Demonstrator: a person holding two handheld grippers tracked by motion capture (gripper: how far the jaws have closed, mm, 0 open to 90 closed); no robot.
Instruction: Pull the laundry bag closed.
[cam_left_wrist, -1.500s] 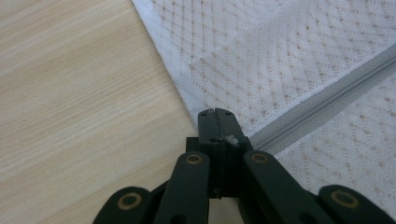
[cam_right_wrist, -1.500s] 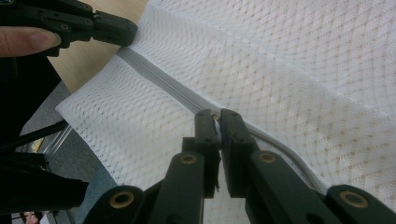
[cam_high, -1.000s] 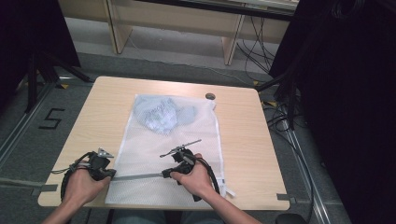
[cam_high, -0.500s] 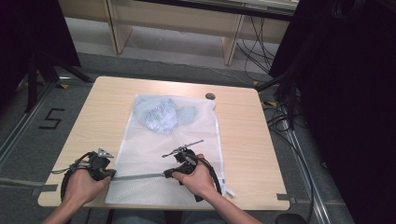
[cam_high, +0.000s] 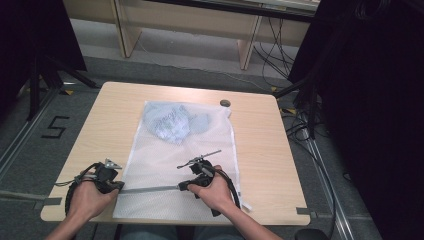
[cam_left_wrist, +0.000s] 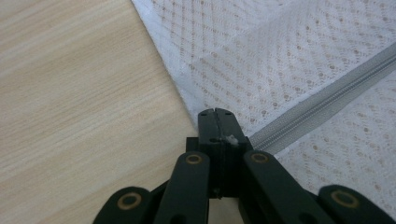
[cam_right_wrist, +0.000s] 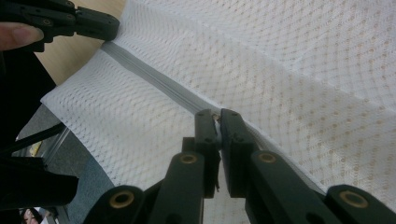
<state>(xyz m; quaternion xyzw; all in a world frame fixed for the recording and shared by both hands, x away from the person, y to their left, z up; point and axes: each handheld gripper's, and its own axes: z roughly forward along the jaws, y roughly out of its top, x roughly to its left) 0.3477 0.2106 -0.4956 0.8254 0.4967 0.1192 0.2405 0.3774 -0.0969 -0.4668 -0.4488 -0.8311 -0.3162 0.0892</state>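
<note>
On the wooden table (cam_high: 100, 115), nothing has shifted since a second ago: the flat white mesh bag (cam_high: 200, 150) lies centred with bluish cloth (cam_high: 172, 122) inside, the left gripper (cam_left_wrist: 215, 114) clamped on its edge at the grey zipper (cam_high: 150, 189), the right gripper (cam_right_wrist: 218, 116) pinching the zipper pull, both hands low.

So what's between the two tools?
A grey zipper on the white mesh bag runs from the left tool to the right tool, seen in the high view.
</note>
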